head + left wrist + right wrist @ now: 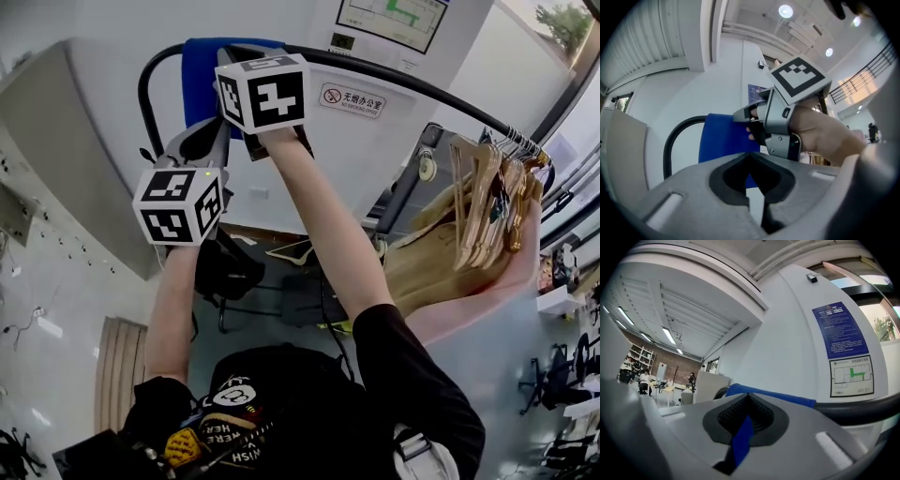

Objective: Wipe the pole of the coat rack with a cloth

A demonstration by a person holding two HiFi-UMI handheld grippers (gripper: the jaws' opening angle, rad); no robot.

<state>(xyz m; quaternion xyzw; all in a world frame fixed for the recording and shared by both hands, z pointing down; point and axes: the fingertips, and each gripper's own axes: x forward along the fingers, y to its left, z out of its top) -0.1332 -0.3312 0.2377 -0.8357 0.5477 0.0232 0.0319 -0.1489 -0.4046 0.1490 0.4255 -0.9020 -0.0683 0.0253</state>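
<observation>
**Inspector:** What was counted nearest the camera?

**Assessor:** Two grippers, both raised overhead, each carrying one marker cube. The left gripper (757, 206) had its jaws narrowly apart with nothing between them, and it hung just below the cloth. The right gripper (740, 442) had its jaws clamped on a fold of the cloth.

**Inspector:** And the cloth itself?

**Assessor:** There was one blue fabric cloth (199, 70), draped over the rail just beside its left bend and hanging down both sides. The right gripper was at the edge of the cloth that lay away from the bend.

**Inspector:** How did the rail lie?

**Assessor:** There was one black metal pole of the coat rack (412, 86). In the head view its long axis ran level, from the curved left end away to the right. At that bend the tube turned downward.

**Inspector:** What lay farther along?

**Assessor:** A bunch of pale wooden hangers (483, 202) was crowded at the far right of the pole, well apart from the cloth. The exact number could not be told. Behind the rail, one small white rectangular no-smoking sign (352, 99) was fixed to the white wall.
</observation>
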